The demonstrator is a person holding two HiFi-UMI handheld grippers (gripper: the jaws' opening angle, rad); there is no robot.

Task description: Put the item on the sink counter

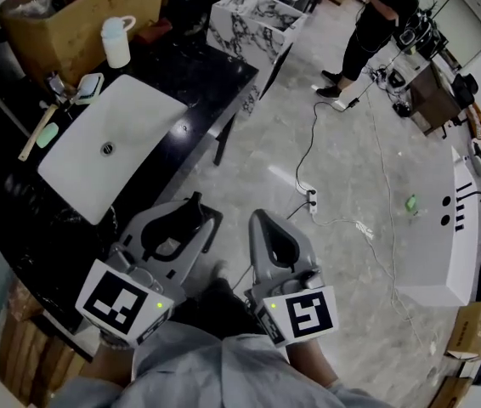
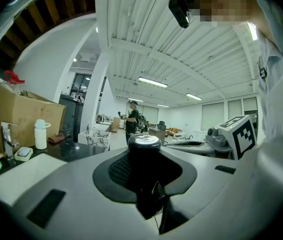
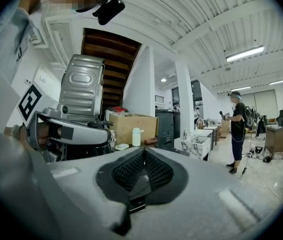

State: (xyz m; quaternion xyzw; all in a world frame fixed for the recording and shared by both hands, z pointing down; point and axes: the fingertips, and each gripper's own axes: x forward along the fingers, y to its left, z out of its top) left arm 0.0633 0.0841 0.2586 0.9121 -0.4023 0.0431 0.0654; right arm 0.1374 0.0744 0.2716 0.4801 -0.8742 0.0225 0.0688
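Left gripper (image 1: 175,224) pinches a dark cylinder (image 2: 144,145) with a shiny cap, held in the air near the front corner of the white sink (image 1: 79,155), not on the black counter (image 1: 211,79). Right gripper (image 3: 142,178) has its jaws pressed together with nothing between them. Back of the counter: white bottle (image 1: 117,41), small dish (image 1: 89,85), and a cardboard box (image 1: 87,19) with red and clear stuff sticking out.

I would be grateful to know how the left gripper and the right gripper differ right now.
The left gripper is clamped on a dark round-capped item, jaws apart; the right gripper has its jaws together, nothing between. The left gripper is nearer the white sink; the right gripper is over the floor. Both are grey.
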